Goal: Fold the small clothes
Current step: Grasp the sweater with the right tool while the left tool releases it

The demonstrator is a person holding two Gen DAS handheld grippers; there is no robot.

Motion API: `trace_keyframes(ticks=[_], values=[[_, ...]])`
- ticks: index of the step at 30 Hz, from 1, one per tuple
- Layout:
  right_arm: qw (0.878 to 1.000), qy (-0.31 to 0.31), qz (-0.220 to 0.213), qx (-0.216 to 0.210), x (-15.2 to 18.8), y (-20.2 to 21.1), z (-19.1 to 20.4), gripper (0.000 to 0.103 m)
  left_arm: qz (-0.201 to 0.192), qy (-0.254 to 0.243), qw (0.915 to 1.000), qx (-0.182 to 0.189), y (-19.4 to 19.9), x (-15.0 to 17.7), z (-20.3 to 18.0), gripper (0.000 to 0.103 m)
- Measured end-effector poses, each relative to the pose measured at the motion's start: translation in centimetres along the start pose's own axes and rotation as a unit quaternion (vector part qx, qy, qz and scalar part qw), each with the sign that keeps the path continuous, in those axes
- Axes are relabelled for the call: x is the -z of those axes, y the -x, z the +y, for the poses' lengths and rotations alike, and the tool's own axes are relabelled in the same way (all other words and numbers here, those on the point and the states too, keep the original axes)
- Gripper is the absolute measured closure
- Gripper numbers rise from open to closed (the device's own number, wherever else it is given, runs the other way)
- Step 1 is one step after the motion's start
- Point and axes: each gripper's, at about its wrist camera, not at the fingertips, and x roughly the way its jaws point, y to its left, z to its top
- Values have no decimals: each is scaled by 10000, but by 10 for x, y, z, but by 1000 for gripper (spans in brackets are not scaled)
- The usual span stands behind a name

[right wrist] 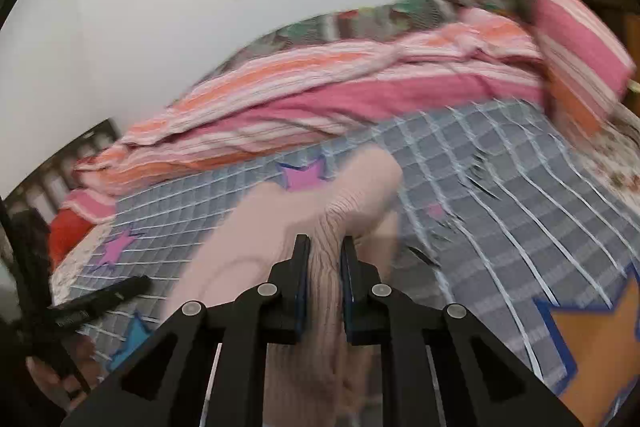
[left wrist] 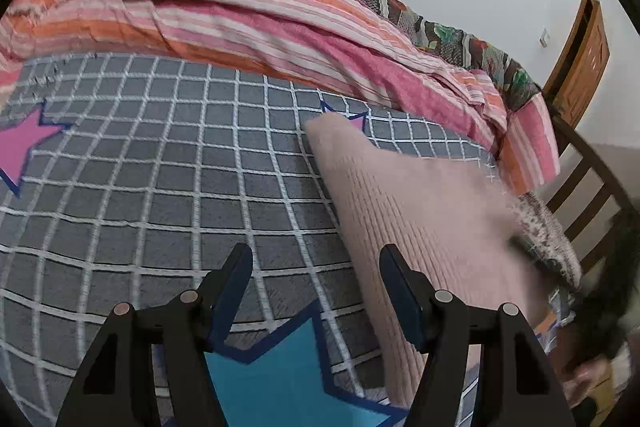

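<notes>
A pale pink ribbed knit garment (left wrist: 404, 203) lies on the grey checked bedspread (left wrist: 160, 163), stretching from mid-frame down to the right in the left wrist view. My left gripper (left wrist: 316, 259) hovers open over the spread, its right finger above the garment's edge, nothing between the pads. In the right wrist view my right gripper (right wrist: 325, 247) is shut on a bunched fold of the same pink garment (right wrist: 360, 187), which rises between the pads and drapes forward. The other gripper (right wrist: 100, 299) shows blurred at the lower left there.
A rumpled pink and orange striped quilt (left wrist: 260, 15) runs along the far side of the bed against a white wall. Coloured stars dot the spread, a blue one (left wrist: 280, 367) under my left gripper. A wooden headboard (left wrist: 580, 195) and door stand at the right.
</notes>
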Motion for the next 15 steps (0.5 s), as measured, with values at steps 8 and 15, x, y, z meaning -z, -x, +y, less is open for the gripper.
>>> trace_keyframes(ticks=[8, 15], values=[[9906, -817, 552, -947, -7, -23, -30, 32, -120, 234, 9995, 192, 3, -4, 14, 39], [9739, -1238, 1314, -1372, -1, -76, -33, 27, -213, 400, 9985, 311, 14, -5, 31, 39]])
